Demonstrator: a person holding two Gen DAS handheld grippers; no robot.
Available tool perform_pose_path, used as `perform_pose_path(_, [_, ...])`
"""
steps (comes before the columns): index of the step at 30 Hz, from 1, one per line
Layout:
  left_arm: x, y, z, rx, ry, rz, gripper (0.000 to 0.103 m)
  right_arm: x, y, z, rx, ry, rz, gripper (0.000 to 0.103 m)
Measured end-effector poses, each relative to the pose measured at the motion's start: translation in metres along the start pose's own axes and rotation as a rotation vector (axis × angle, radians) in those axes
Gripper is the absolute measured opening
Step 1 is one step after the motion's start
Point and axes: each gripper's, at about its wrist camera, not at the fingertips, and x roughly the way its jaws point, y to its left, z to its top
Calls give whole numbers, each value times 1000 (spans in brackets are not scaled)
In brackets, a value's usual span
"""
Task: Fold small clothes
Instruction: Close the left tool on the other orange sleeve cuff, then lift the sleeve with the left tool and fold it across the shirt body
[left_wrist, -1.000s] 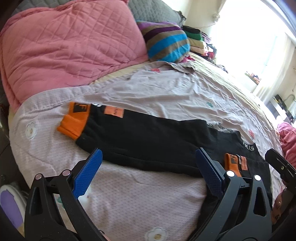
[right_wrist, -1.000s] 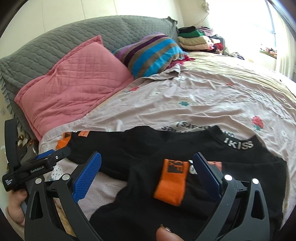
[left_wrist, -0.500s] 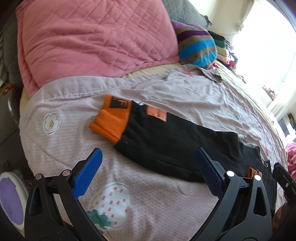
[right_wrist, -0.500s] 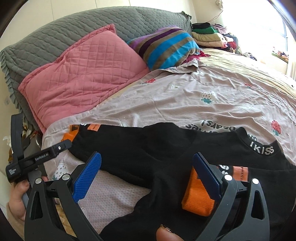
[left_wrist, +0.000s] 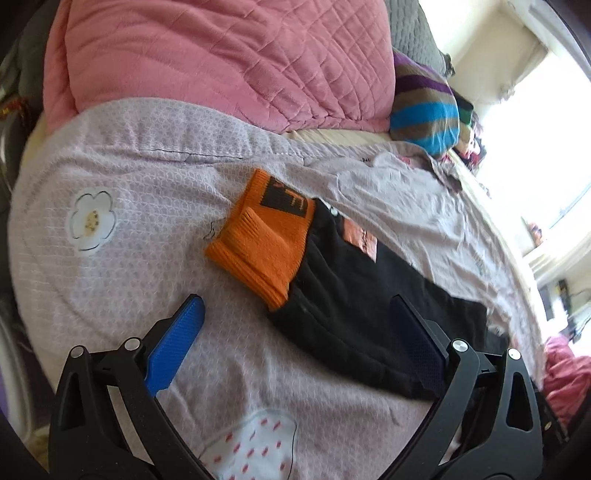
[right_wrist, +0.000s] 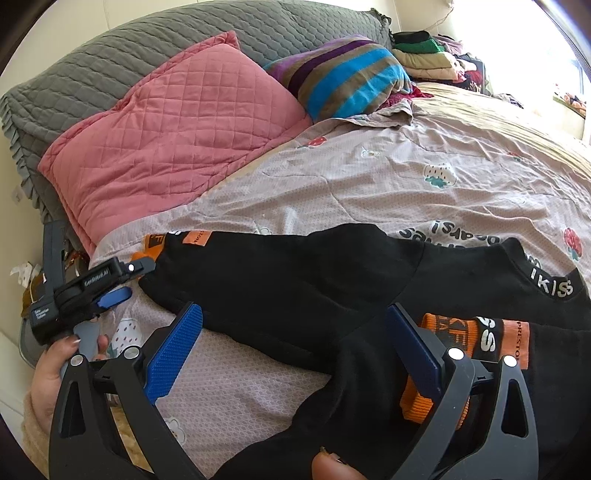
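Note:
A small black sweater (right_wrist: 295, 280) with orange cuffs lies flat on the bedsheet. Its left sleeve (left_wrist: 369, 306) stretches out and ends in an orange cuff (left_wrist: 262, 243). The other orange cuff (right_wrist: 461, 339) is folded onto the body near the collar (right_wrist: 550, 288). My left gripper (left_wrist: 291, 332) is open and empty, low over the sheet just short of the outstretched cuff; it also shows in the right wrist view (right_wrist: 110, 291). My right gripper (right_wrist: 295, 339) is open and empty, over the sweater's body.
A pink quilted pillow (right_wrist: 166, 129), a striped pillow (right_wrist: 351, 77) and a grey cover (right_wrist: 110, 55) lie at the head of the bed. Folded clothes (right_wrist: 424, 55) are stacked far back. The bed's edge drops off at the left (left_wrist: 14, 258).
My left gripper has moved left along the outstretched sleeve toward its orange cuff and come closer to the sheet. My right gripper has shifted slightly left over the sweater's body. Both stayed open.

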Motion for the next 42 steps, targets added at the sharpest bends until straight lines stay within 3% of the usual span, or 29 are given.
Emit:
perform_pose_path(3, [5, -1, 5, 15, -6, 15, 65, 2, -3, -1, 12, 4, 0, 98])
perform_pose_path(5, [11, 0, 9, 13, 9, -6, 45, 3, -4, -2, 24, 6, 2, 98])
perform_pose_path(7, [19, 1, 12, 9, 28, -16, 37, 3, -5, -2, 29, 6, 3, 98])
perform_pose_path(11, [27, 0, 17, 34, 40, -35, 10, 3, -4, -3, 31, 11, 4, 98])
perform_pose_path(33, [-39, -43, -3, 127, -90, -220, 7, -35, -59, -36, 174, -6, -68, 98])
perform_pose_path(42, [-69, -94, -16, 221, -129, -303, 7, -61, -80, -44, 228, -40, -87, 98])
